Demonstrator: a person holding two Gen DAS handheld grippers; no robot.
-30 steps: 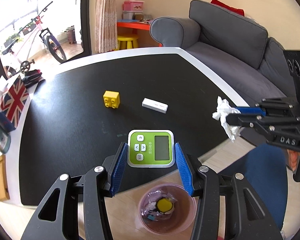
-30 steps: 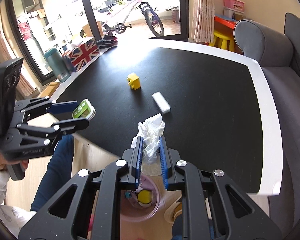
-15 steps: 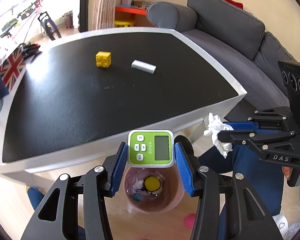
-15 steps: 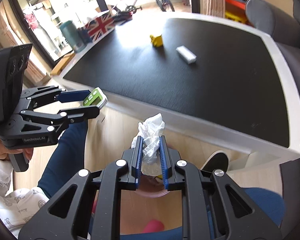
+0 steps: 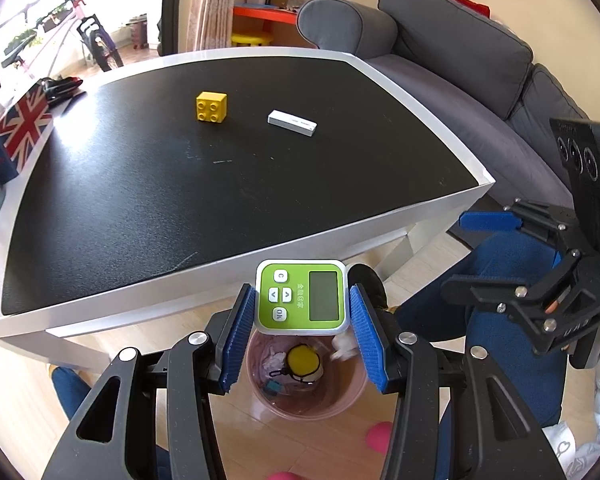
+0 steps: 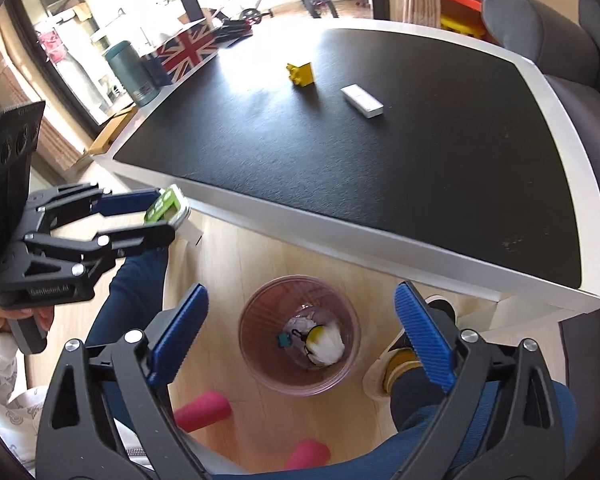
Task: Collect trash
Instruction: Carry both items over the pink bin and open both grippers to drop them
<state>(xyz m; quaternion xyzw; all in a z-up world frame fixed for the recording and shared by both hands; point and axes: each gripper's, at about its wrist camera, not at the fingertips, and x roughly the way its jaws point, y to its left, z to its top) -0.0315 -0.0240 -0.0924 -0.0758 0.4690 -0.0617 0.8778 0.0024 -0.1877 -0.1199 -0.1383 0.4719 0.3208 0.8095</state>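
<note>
My left gripper (image 5: 302, 320) is shut on a green timer (image 5: 301, 298) and holds it over a pink bin (image 5: 306, 384) on the floor by the table's front edge. My right gripper (image 6: 300, 332) is open and empty above the same bin (image 6: 299, 334). A white crumpled tissue (image 6: 328, 346) lies inside the bin with a yellow object and a small teal piece. The left gripper with the timer (image 6: 166, 208) shows at the left of the right wrist view. The right gripper (image 5: 476, 252) shows open at the right of the left wrist view.
On the black table (image 5: 204, 184) lie a yellow brick (image 5: 211, 107) and a white stick (image 5: 292, 123). A Union Jack box (image 5: 24, 128) and a teal bottle (image 6: 132, 74) stand at its left edge. A grey sofa (image 5: 460, 64) is at the right. Pink slippers (image 6: 202, 410) lie on the floor.
My right gripper has opened and the tissue has dropped into the bin. Both grippers have moved back over the bin. The left gripper still holds the timer.
</note>
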